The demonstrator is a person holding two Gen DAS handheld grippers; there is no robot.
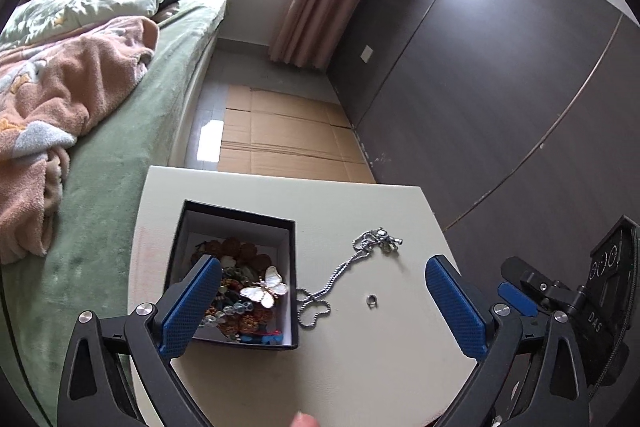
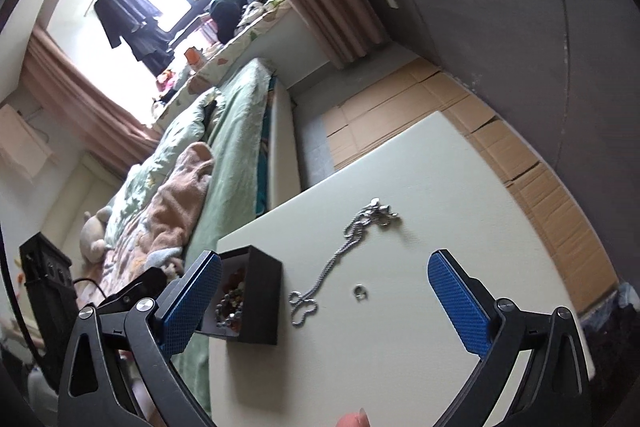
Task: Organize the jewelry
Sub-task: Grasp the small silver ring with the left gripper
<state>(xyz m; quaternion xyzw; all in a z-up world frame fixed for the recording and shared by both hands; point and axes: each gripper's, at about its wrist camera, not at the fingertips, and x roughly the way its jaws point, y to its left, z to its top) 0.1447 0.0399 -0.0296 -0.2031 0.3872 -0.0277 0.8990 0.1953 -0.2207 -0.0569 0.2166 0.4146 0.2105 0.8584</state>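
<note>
A black jewelry box [image 1: 294, 267] stands open on the white table [image 1: 360, 367], holding beaded bracelets and a pearly butterfly brooch [image 1: 266, 289]. A silver chain necklace [image 1: 340, 273] lies on the table right of the box, its loop touching the box wall. A small silver ring [image 1: 372, 300] lies further right. My left gripper [image 1: 324, 301] is open above the table, its left finger over the box. My right gripper [image 2: 326, 301] is open and empty; the box [image 2: 260, 295], the necklace [image 2: 340, 255] and the ring [image 2: 360, 291] lie ahead of it.
A bed [image 1: 120, 147] with a green sheet and blankets runs along the table's left side. Flattened cardboard [image 1: 288, 135] covers the floor beyond the table. A dark wardrobe wall [image 1: 500, 87] stands to the right. The right gripper's body [image 1: 560, 299] shows at the left wrist view's right edge.
</note>
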